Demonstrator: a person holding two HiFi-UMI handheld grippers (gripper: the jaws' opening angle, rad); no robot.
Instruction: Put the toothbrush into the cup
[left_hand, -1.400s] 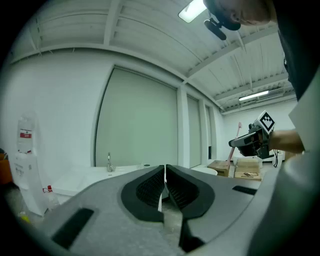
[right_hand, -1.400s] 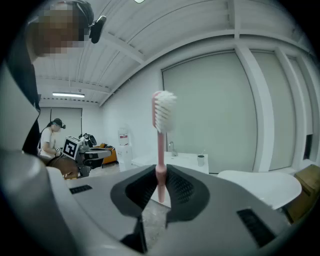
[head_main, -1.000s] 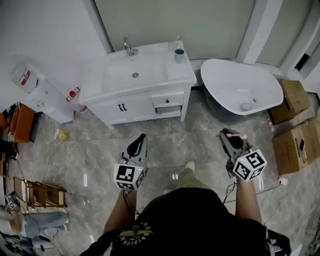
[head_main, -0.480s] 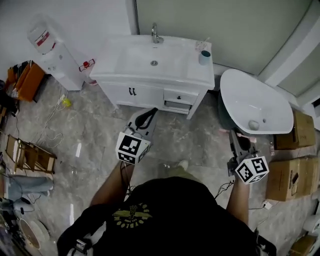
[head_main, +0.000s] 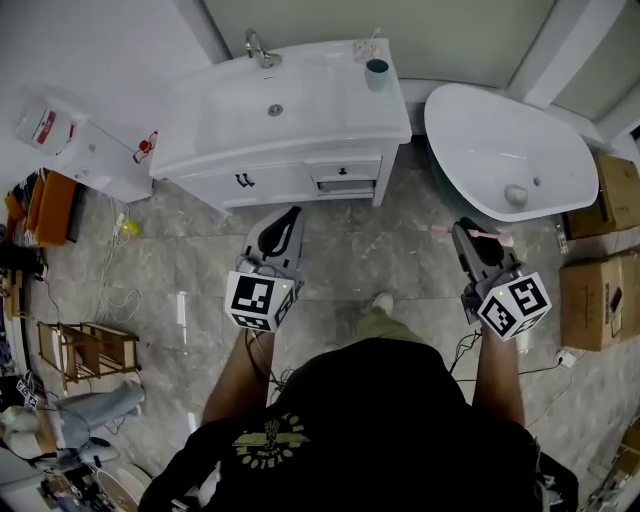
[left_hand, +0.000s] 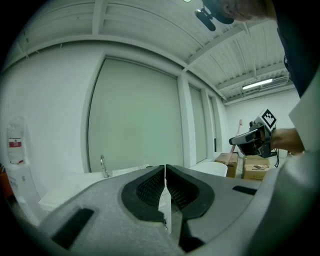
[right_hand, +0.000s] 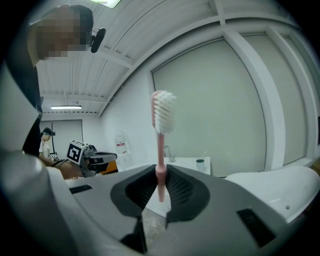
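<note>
A pink toothbrush (right_hand: 160, 150) with white bristles stands upright between the pads of my right gripper (right_hand: 160, 175), which is shut on its handle. From the head view, that right gripper (head_main: 463, 232) hovers over the floor beside the bathtub, and the toothbrush (head_main: 490, 237) sticks out sideways. The blue cup (head_main: 377, 74) sits at the back right corner of the white vanity top (head_main: 230, 125); in the right gripper view the cup (right_hand: 200, 164) is small and far ahead. My left gripper (head_main: 290, 214) is shut and empty, just in front of the vanity drawers, its jaws together (left_hand: 165, 172).
A faucet (head_main: 258, 45) stands behind the sink basin. A white bathtub (head_main: 510, 150) lies right of the vanity, with cardboard boxes (head_main: 598, 300) beyond it. A water dispenser (head_main: 55, 135) and a wooden rack (head_main: 88, 350) stand at the left. The floor is grey marble tile.
Both grippers have moved forward to the vanity, and the left one is now close to its drawers. The right gripper still holds the toothbrush.
</note>
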